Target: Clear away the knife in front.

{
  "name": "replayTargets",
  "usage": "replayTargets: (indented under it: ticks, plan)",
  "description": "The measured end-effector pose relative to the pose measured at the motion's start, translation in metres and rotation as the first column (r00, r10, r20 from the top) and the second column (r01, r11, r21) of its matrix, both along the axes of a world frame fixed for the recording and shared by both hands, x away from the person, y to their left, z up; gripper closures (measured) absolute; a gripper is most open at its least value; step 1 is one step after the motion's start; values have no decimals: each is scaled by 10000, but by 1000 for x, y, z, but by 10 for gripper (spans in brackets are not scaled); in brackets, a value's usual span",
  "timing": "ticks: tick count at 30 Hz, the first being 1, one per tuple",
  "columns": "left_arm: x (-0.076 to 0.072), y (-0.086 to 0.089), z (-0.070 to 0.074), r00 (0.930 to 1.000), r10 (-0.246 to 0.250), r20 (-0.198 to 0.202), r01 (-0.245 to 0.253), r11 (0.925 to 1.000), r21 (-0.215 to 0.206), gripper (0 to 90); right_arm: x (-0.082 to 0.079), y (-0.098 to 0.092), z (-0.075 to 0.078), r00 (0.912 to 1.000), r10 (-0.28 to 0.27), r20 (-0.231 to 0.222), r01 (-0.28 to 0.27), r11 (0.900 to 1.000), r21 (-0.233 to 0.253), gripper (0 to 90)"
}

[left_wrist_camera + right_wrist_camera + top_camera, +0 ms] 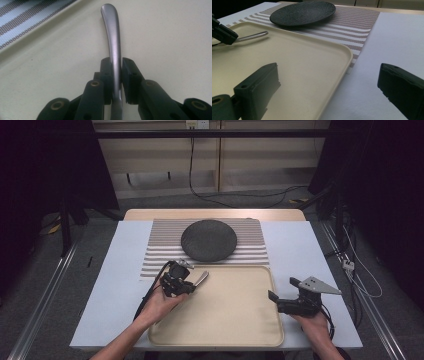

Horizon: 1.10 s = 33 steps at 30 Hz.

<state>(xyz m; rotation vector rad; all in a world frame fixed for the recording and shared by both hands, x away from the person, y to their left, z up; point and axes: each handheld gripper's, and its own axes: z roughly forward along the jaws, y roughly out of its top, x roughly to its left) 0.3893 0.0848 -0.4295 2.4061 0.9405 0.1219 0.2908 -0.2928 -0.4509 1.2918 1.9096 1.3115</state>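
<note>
My left gripper (192,283) is over the far left corner of the cream tray (220,320), shut on a grey metal utensil handle (202,278). In the left gripper view the handle (112,32) runs up between the closed jaws (116,70), just above the tray floor (162,37); the utensil's head is hidden behind the jaws. The right gripper (283,288) is held open at the tray's right edge. Its jaws (329,75) straddle the tray rim (342,50) with nothing between them. The right gripper view also shows the handle (254,35) and the left gripper (222,32).
A dark round plate (208,240) rests on a striped placemat (160,250) beyond the tray, on a white table. The same plate (303,10) and placemat (352,22) lie far ahead in the right gripper view. White tabletop (300,245) lies right of the tray.
</note>
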Motion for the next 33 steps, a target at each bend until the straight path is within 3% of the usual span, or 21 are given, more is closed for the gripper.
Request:
replayTargets:
  ticks: [3,13,19,22,26,29,33]
  plan:
    - [-3,-1,-4,9999,78,-128,-77,10000,23,797,0,0,0,10000,13,22,-13,10000,-13,36]
    - [-16,4,-6,9996,273,97,-274,9996,75,795,0,1,0,10000,50,11,-50,10000,-45,36]
    - [-20,9,-11,9993,90,368,-78,9994,-334,791,-1,1,1,10000,77,10,-77,10000,-38,37]
    - [-19,11,-11,9996,13,276,0,9989,-471,778,-3,2,1,9998,196,73,-195,9998,-104,36]
    - [-18,11,-11,9992,-307,267,325,9972,-679,661,-4,1,1,9998,177,64,-177,9998,-57,36]
    - [-17,12,-12,9980,-85,620,120,9984,-555,477,-5,0,2,9998,187,98,-187,9998,-9,36]
    - [-12,18,-8,9954,177,939,-88,9955,-944,260,-5,0,1,9997,209,85,-210,9998,22,36]
